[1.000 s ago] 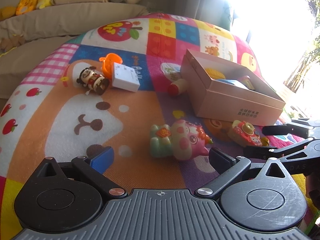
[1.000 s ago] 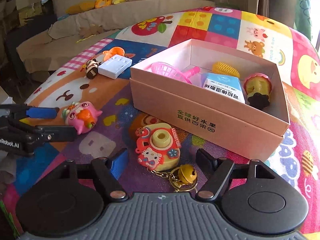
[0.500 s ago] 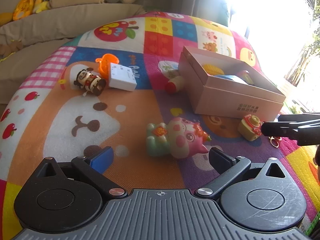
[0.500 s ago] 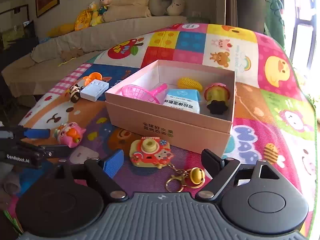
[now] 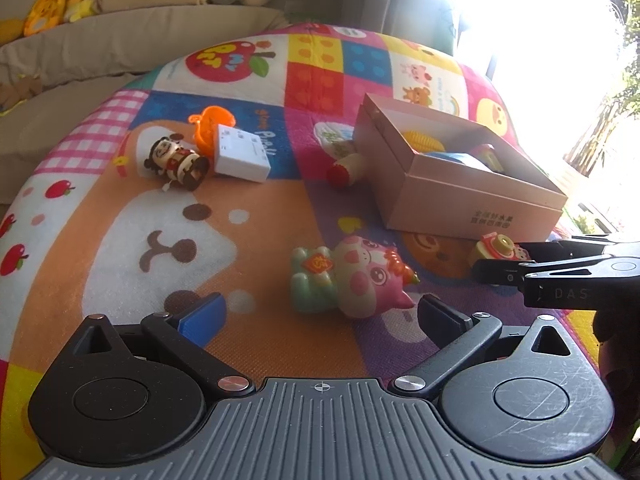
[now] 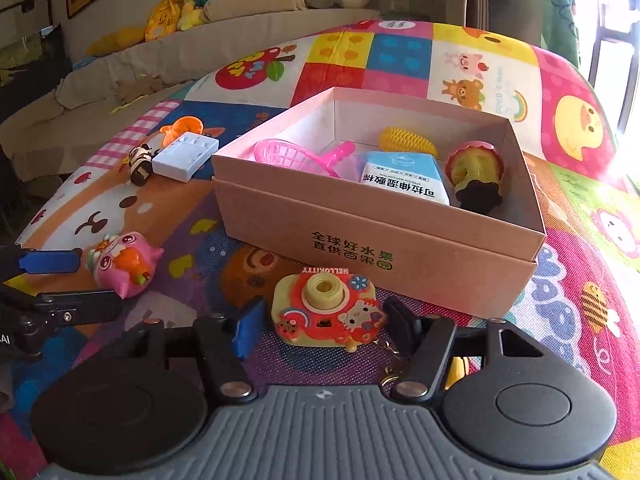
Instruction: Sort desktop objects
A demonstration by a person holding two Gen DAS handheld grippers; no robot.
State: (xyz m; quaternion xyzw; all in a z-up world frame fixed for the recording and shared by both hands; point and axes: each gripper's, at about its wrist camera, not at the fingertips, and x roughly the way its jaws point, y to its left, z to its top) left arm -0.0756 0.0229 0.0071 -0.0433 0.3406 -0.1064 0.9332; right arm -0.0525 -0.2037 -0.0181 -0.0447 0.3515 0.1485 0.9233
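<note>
A red and yellow toy camera (image 6: 326, 312) with a keychain lies on the play mat in front of the pink box (image 6: 360, 236). My right gripper (image 6: 324, 322) straddles it, jaws closing; the blue pad (image 6: 248, 328) stands a sliver off its left side. In the left wrist view the right gripper (image 5: 500, 258) reaches the camera (image 5: 496, 245) from the right. My left gripper (image 5: 320, 312) is open, just short of a pink pig toy (image 5: 356, 276) lying on its side. The right wrist view shows the left gripper (image 6: 68, 282) beside that pig (image 6: 122, 264).
The box holds a pink net (image 6: 288, 154), a blue pack (image 6: 404, 178), a yellow corn (image 6: 408, 142) and a yellow-pink toy (image 6: 476, 172). On the mat lie a white block (image 5: 242, 158), an orange toy (image 5: 210, 126), a small figurine (image 5: 178, 162) and a red-capped tube (image 5: 348, 168). A sofa stands behind.
The right gripper has come forward again over the toy camera and its jaws have narrowed around it. The left gripper and the pig have stayed put.
</note>
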